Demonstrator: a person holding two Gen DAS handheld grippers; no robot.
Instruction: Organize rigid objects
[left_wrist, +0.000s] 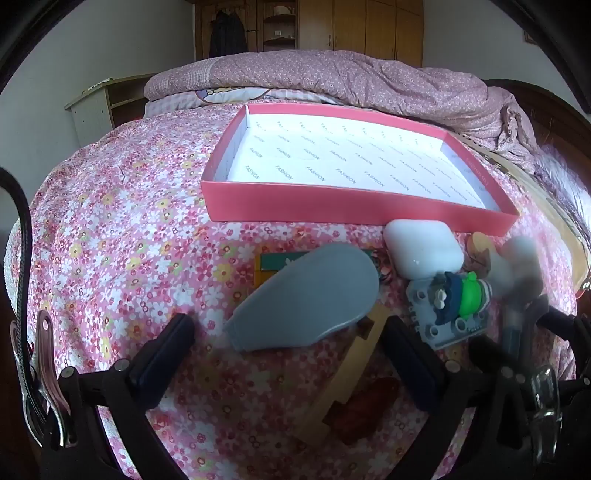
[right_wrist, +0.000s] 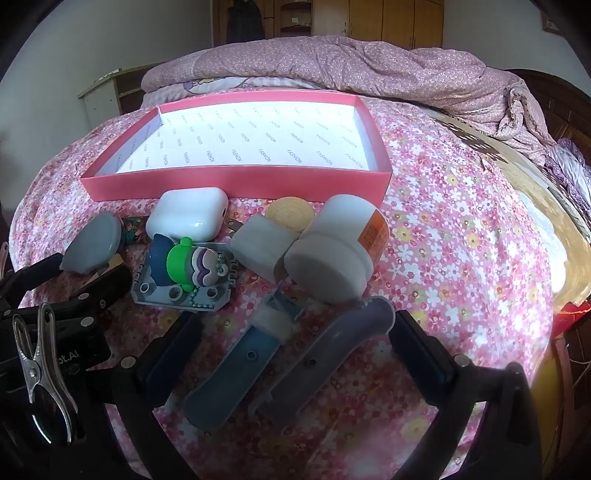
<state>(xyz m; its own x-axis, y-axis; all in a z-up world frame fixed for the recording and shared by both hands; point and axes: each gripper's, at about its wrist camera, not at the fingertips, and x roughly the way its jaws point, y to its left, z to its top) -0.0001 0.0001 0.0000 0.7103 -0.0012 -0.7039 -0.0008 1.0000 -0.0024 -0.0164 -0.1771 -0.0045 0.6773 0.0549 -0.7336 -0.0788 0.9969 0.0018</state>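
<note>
A pink box (left_wrist: 354, 205) with a white "FASHION" lining lies open and empty on the floral bedspread; it also shows in the right wrist view (right_wrist: 236, 181). In front of it lie a grey oval piece (left_wrist: 306, 299), a white earbud case (left_wrist: 423, 251), a toy figure on a grey base (left_wrist: 450, 302), a white jar (right_wrist: 336, 247), a white block (right_wrist: 260, 245), a round biscuit-coloured disc (right_wrist: 290, 218), a blue handle (right_wrist: 236, 373) and a grey handle (right_wrist: 325, 354). My left gripper (left_wrist: 291, 343) is open around the grey oval piece. My right gripper (right_wrist: 295, 347) is open around the two handles.
A rumpled pink quilt (right_wrist: 351, 62) lies behind the box. A yellow wooden frame piece (left_wrist: 343, 373) and a brown object (left_wrist: 369, 410) lie near my left gripper. A green card (left_wrist: 269, 260) peeks from under the grey piece. The bed's edge runs at right (right_wrist: 546, 206).
</note>
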